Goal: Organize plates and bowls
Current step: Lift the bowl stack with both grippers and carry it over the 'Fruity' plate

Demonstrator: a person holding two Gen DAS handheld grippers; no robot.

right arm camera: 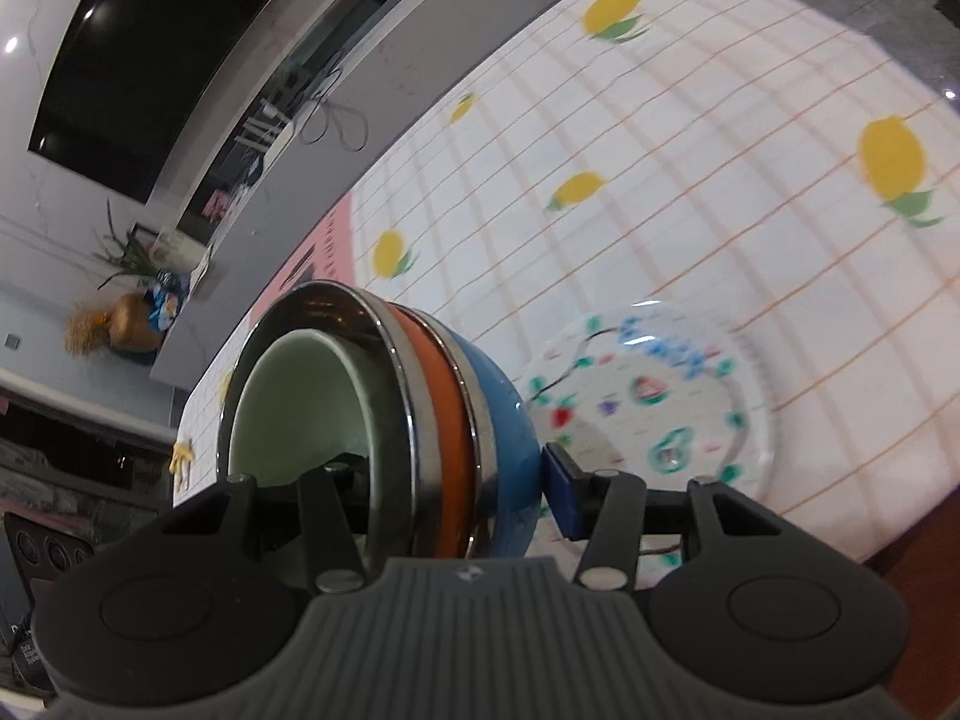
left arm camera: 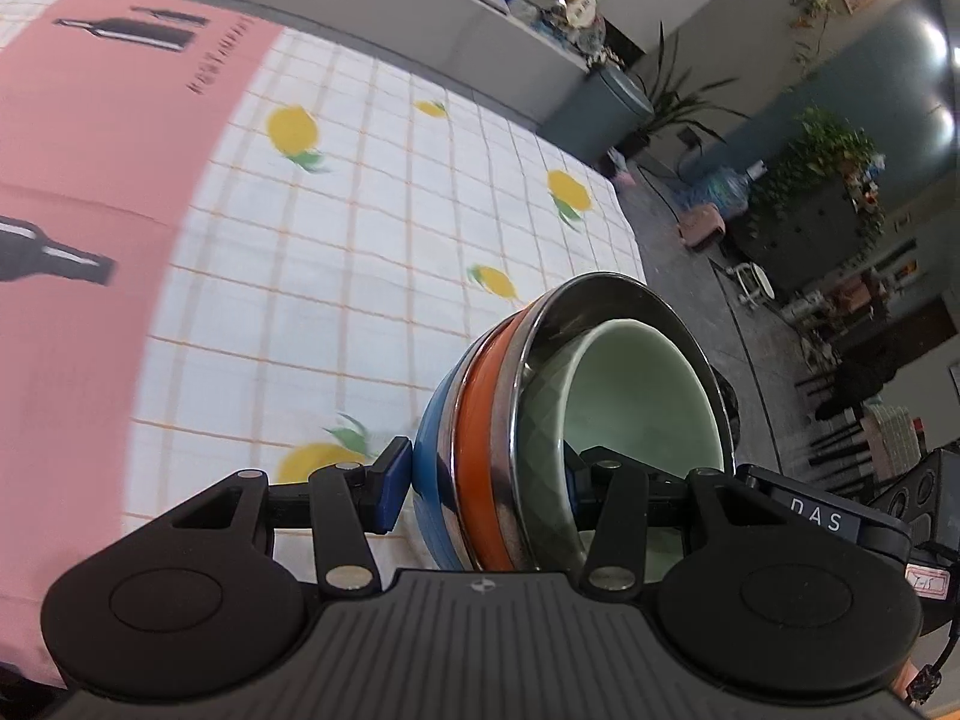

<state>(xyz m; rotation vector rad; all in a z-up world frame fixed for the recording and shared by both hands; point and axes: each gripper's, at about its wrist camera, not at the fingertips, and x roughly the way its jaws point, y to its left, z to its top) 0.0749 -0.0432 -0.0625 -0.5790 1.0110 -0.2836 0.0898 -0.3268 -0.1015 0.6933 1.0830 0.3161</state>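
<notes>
Here, nested stack of bowls (left arm camera: 510, 450), pale green ceramic inside steel, orange and blue, tipped on its side above the lemon-print checked worktop (left arm camera: 372, 228), clamped across its wall by left hand-held gripper (left arm camera: 480, 480) and right hand-held gripper (right arm camera: 444, 480), floral glass plate (right arm camera: 660, 408) just beside the stack.

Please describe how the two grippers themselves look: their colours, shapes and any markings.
Both look alike. The left gripper and right gripper have matte black linkage arms with silver rivets, two round black discs and a grey ribbed centre plate bearing a small round emblem. The fingers end in dark blue pads. No sleeves are visible.
</notes>
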